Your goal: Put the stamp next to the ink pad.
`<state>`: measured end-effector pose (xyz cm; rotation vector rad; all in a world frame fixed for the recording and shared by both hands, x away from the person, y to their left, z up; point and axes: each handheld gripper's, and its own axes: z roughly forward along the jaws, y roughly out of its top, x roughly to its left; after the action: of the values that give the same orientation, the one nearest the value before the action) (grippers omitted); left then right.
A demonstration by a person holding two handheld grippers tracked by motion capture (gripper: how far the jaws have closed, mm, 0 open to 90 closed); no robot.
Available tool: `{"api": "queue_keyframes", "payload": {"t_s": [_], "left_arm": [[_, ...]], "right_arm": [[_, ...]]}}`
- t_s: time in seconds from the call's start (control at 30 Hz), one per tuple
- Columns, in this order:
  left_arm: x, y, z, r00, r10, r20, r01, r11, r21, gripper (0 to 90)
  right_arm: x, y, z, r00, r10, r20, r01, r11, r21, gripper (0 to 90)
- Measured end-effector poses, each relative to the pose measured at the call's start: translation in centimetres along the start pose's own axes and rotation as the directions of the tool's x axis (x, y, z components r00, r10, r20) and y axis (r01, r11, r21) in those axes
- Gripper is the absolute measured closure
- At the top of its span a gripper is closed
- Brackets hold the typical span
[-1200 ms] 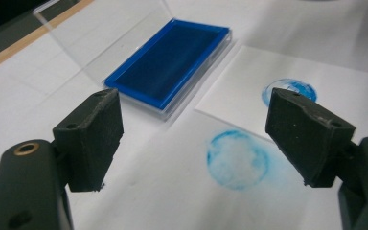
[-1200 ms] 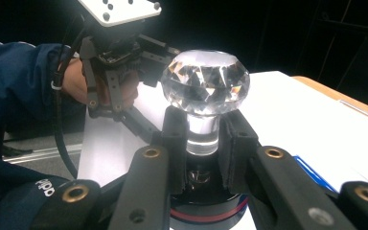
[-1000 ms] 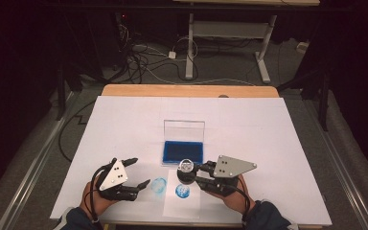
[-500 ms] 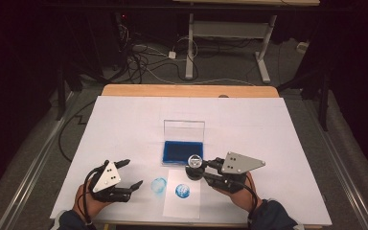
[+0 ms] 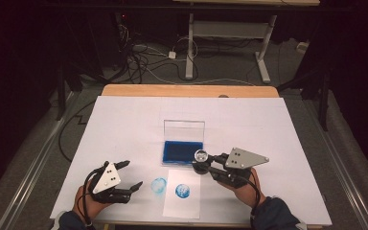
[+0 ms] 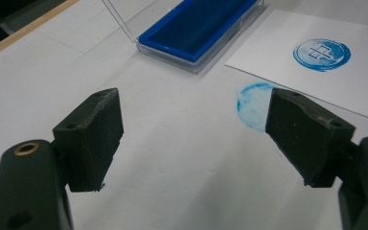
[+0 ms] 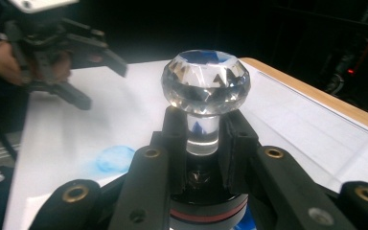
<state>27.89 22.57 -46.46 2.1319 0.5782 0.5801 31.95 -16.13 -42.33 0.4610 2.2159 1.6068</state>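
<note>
**Stamp held at the ink pad's near corner**

A white sheet-covered table [image 5: 124, 124] carries everything, and the blue ink pad [image 5: 183, 151] near its middle serves as the landmark. The pad sits in a clear case whose lid [image 5: 184, 129] stands upright along the pad's far edge. Just nearer the person than the pad lies a small paper slip [image 5: 182, 208] bearing one crisp round blue print [image 5: 182, 191]. Beside the slip, to the pad's near left, a smudged blue print [image 5: 158, 185] marks the table cover itself.

The right gripper [image 5: 205, 165] is at the pad's near right corner, its jaws pinching the clear stem of a stamp [image 7: 205, 100] with a faceted crystal-like knob on top; the stamp stands upright, and whether its base touches the pad I cannot tell. The left gripper [image 5: 127, 175] lies well to the near left of the pad, close to the smudged print, with its jaws spread apart and nothing between them.
</note>
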Motion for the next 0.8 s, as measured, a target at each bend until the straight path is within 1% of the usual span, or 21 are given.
{"api": "queue_keyframes", "payload": {"t_s": [0.07, 0.1, 0.17, 0.23, 0.33, 0.47, 0.5, 0.63, 0.7, 0.77, 0.8], "left_arm": [[0.0, 0.0, 0.0, 1.0000, 0.000, -0.002, 0.000, 1.0000, -0.002, 19.6], [0.0, 0.0, 0.0, 1.0000, -0.002, -0.001, 0.002, 1.0000, -0.005, 19.6], [0.0, 0.0, 0.0, 1.0000, -0.001, -0.002, 0.001, 1.0000, -0.002, 19.6], [0.0, 0.0, 0.0, 1.0000, 0.000, 0.001, 0.000, 1.0000, -0.001, 19.6], [0.0, 0.0, 0.0, 1.0000, -0.002, 0.001, 0.002, 1.0000, -0.005, 19.6], [0.0, 0.0, 0.0, 1.0000, -0.001, 0.002, 0.001, 1.0000, -0.005, 19.6], [0.0, 0.0, 0.0, 1.0000, -0.001, 0.002, 0.001, 1.0000, -0.004, 19.7], [0.0, 0.0, 0.0, 1.0000, 0.002, 0.000, -0.002, 1.0000, -0.004, 19.7], [0.0, 0.0, 0.0, 1.0000, -0.001, 0.000, 0.001, 1.0000, -0.005, 19.6], [0.0, 0.0, 0.0, 1.0000, 0.001, -0.002, -0.001, 1.0000, -0.003, 19.6], [0.0, 0.1, 0.0, 1.0000, 0.002, -0.001, -0.002, 1.0000, -0.004, 19.6]], "right_arm": [[-0.6, -0.3, -0.2, 0.9996, -0.003, 0.027, 0.003, 1.000, 0.007, 75.1], [-0.8, -0.4, -0.2, 0.9993, 0.003, 0.038, -0.004, 1.000, 0.011, 75.1], [-1.4, -0.7, -0.3, 0.9984, 0.022, 0.053, -0.023, 1.000, 0.015, 75.1], [-1.9, -0.9, -0.3, 0.9974, 0.024, 0.068, -0.026, 0.999, 0.025, 75.1], [-2.5, -1.2, -0.1, 0.9953, 0.041, 0.088, -0.044, 0.998, 0.034, 75.1], [-3.2, -1.9, 0.2, 0.9929, 0.060, 0.103, -0.065, 0.996, 0.053, 75.1], [-3.4, -2.1, 0.3, 0.9914, 0.061, 0.116, -0.069, 0.995, 0.066, 75.1], [-4.2, -2.6, 0.6, 0.9880, 0.089, 0.126, -0.100, 0.992, 0.079, 75.1], [-4.5, -2.9, 0.9, 0.9852, 0.107, 0.134, -0.119, 0.990, 0.082, 75.1], [-4.9, -3.1, 1.1, 0.9837, 0.111, 0.142, -0.125, 0.987, 0.098, 75.1], [-5.1, -3.3, 1.3, 0.9820, 0.124, 0.142, -0.140, 0.984, 0.107, 75.1]]}}
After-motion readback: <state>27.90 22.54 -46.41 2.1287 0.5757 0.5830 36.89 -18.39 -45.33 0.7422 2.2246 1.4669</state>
